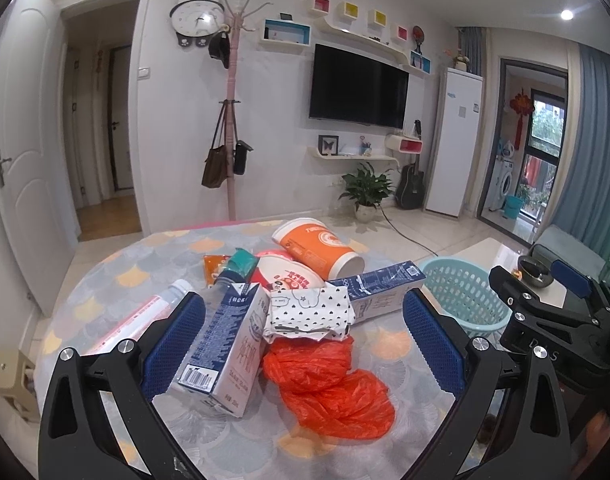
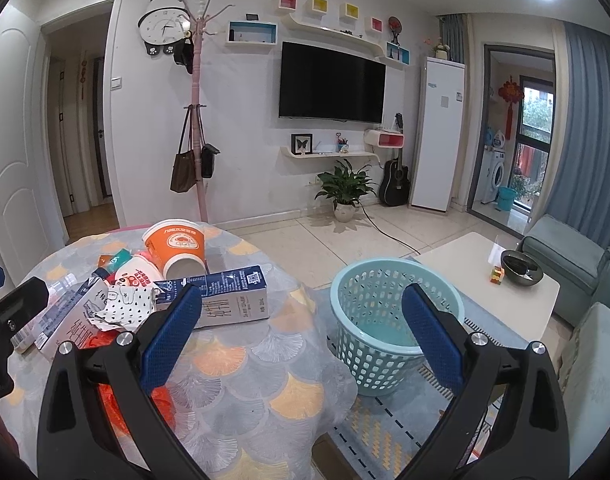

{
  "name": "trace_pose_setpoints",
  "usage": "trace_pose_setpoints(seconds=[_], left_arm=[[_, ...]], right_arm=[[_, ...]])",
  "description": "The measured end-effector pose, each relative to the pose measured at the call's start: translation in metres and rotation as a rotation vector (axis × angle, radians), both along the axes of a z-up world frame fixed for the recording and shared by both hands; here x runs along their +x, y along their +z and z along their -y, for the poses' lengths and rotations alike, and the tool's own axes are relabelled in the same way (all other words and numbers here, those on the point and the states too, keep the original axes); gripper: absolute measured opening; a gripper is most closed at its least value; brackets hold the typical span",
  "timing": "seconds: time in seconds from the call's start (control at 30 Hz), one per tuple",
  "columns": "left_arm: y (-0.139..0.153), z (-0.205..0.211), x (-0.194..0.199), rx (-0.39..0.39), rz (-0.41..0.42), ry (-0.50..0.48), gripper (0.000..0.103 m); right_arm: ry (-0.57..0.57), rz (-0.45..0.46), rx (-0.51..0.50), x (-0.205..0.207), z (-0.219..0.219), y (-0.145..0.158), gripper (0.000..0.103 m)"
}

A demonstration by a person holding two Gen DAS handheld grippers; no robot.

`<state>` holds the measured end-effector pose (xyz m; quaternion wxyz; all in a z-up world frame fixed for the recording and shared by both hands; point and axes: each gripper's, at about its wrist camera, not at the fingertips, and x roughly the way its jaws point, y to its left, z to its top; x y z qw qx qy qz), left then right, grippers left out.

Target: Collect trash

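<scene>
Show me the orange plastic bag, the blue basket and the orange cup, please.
orange plastic bag [image 1: 329, 384], left wrist view, middle of the crumpled plastic.
blue basket [image 2: 369, 344], right wrist view, its perforated front wall.
orange cup [image 1: 319, 246], left wrist view, its printed side.

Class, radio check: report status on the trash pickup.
Left gripper and right gripper open, empty. Trash pile untouched on table. Basket empty beside it; path clear.

basket [image 2: 389, 320] mouth: unobstructed | table [image 2: 241, 360] right half: bare | left half: blocked by milk cartons [image 1: 225, 344], cups [image 1: 317, 250]
</scene>
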<state>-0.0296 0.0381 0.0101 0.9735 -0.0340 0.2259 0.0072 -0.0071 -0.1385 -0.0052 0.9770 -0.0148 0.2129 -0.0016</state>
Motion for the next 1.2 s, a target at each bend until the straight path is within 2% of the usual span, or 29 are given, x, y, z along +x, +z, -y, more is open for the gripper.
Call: trace_pose_setpoints(seconds=[0.23, 0.33, 0.5, 0.7, 0.77, 0.9, 1.03, 1.07, 1.17, 1.2], left_arm=[[0.005, -0.022, -0.004, 0.001, 0.018, 0.037, 0.096], [0.007, -0.045, -0.008, 0.006, 0.029, 0.085, 0.096], [0.007, -0.094, -0.009, 0.041, 0.015, 0.200, 0.096], [-0.014, -0.162, 0.005, -0.018, -0.111, 0.228, 0.096], [-0.024, -0.176, 0.013, -0.032, -0.158, 0.219, 0.095], [-0.046, -0.199, 0.040, -0.105, -0.268, 0.120, 0.094], [-0.070, -0.201, 0.060, -0.098, -0.377, 0.061, 0.082], [-0.072, -0.199, 0.062, -0.091, -0.392, 0.060, 0.076], [-0.083, -0.199, 0.073, -0.085, -0.435, 0.034, 0.072], [-0.086, -0.198, 0.077, -0.084, -0.449, 0.028, 0.066]], right_arm=[[0.027, 0.007, -0.018, -0.002, -0.011, 0.002, 0.093], [0.053, -0.002, -0.028, -0.002, -0.018, 0.000, 0.083], [0.150, -0.054, -0.034, 0.002, -0.036, -0.009, 0.052], [0.291, -0.151, 0.015, 0.007, -0.065, -0.030, 0.052], [0.321, -0.188, 0.023, 0.009, -0.075, -0.038, 0.057], [0.369, -0.230, 0.020, 0.010, -0.091, -0.053, 0.066], [0.400, -0.282, 0.015, 0.015, -0.105, -0.066, 0.066], [0.410, -0.304, 0.023, 0.018, -0.107, -0.071, 0.067], [0.429, -0.350, 0.041, 0.025, -0.111, -0.081, 0.071], [0.428, -0.358, 0.037, 0.027, -0.113, -0.084, 0.072]])
